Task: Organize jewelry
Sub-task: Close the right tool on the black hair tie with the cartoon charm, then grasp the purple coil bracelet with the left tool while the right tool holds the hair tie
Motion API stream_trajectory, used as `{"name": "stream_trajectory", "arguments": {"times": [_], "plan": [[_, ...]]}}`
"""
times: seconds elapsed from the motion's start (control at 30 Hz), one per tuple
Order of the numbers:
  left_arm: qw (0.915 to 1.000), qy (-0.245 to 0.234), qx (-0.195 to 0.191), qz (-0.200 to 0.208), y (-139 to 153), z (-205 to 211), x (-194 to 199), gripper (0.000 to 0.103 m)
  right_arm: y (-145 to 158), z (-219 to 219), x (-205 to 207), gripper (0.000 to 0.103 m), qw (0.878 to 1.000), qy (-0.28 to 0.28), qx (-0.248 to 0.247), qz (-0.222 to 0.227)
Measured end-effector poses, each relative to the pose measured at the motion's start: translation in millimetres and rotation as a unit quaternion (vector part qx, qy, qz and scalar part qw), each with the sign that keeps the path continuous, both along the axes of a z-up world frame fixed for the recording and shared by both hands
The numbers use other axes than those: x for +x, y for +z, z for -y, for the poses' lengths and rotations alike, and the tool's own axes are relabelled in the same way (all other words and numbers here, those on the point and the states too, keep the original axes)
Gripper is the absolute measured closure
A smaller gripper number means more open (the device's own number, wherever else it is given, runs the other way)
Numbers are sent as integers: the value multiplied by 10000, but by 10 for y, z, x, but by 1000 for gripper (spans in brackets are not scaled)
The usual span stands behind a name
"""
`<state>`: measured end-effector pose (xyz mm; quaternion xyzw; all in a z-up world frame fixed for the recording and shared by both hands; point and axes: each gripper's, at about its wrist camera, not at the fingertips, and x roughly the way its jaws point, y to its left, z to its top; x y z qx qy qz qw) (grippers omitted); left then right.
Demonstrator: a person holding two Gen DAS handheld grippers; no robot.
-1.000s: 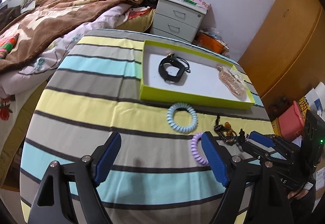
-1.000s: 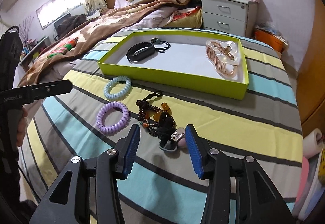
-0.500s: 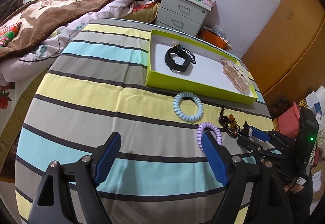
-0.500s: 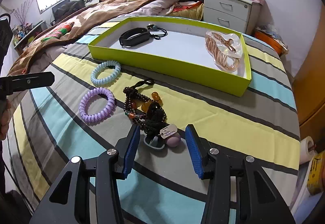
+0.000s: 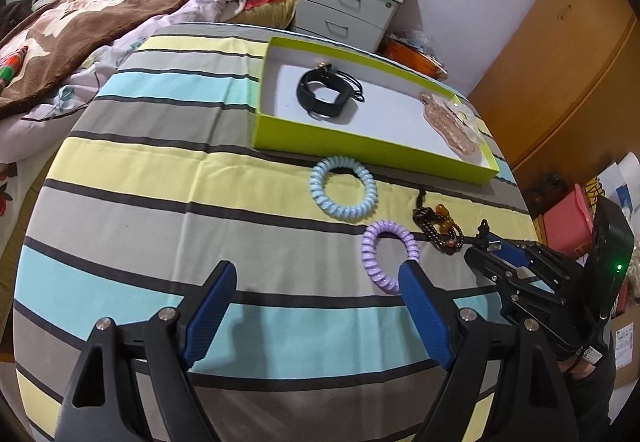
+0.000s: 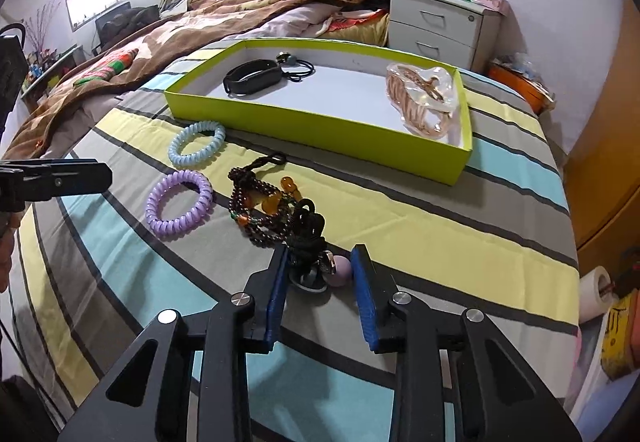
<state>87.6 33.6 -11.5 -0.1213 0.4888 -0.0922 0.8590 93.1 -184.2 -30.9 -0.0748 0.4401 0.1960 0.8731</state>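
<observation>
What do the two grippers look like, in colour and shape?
The left gripper and the right gripper look alike: black angular frames with triangular cut-outs, silver round bolts, and two long fingers lined with ribbed blue pads. A black housing behind the right one shows a small green light.

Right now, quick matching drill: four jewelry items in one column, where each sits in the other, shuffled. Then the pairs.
Items:
1. black wristband
2. purple coil bracelet
3. dark cord pendant
4. bagged rose-gold chain

Places:
A. between the right gripper fingers
B. left part of the green tray
C. right end of the tray
D. on the striped cloth, nearer the camera than the blue coil bracelet

Pairs: 1-B, 2-D, 3-A, 4-C
</observation>
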Motion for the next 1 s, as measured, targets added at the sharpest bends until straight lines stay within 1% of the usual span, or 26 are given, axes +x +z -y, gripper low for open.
{"name": "stream_trajectory", "arguments": {"times": [0.17,0.37,0.43,0.53,0.57,0.6,0.63,0.7,0.73,0.83,0.9,0.93,1.0], "plan": [[10000,-43,66,-32,-22,88,21,19,56,121,-54,71,9996,-170,182,92],[9996,-35,264,-110,-101,205,80,19,135,206,-146,71,9987,-256,401,158],[9992,-112,386,-71,-112,282,90,21,157,217,-174,71,9985,-260,446,180],[9969,-161,770,12,-135,395,128,29,178,232,-194,71,9980,-282,531,200],[9964,-182,825,-5,-156,425,145,31,181,234,-201,71,9978,-290,553,202],[9963,-205,830,-36,-173,440,164,32,185,236,-206,71,9977,-298,573,209],[9955,-199,921,31,-172,472,171,33,187,237,-211,71,9976,-303,592,213],[9948,-236,985,42,-167,515,188,37,192,238,-219,71,9974,-296,619,214],[9949,-266,976,42,-166,532,198,37,195,237,-222,71,9973,-292,628,223],[9930,-256,1146,100,-176,593,213,39,199,242,-221,71,9970,-300,679,231],[9904,-223,1356,174,-189,635,210,46,201,239,-222,71,9967,-299,714,232],[9882,-237,1498,220,-193,662,203,48,202,235,-224,71,9967,-295,725,234],[9887,-198,1468,241,-191,660,201,55,198,222,-226,71,9967,-277,727,228]]}}
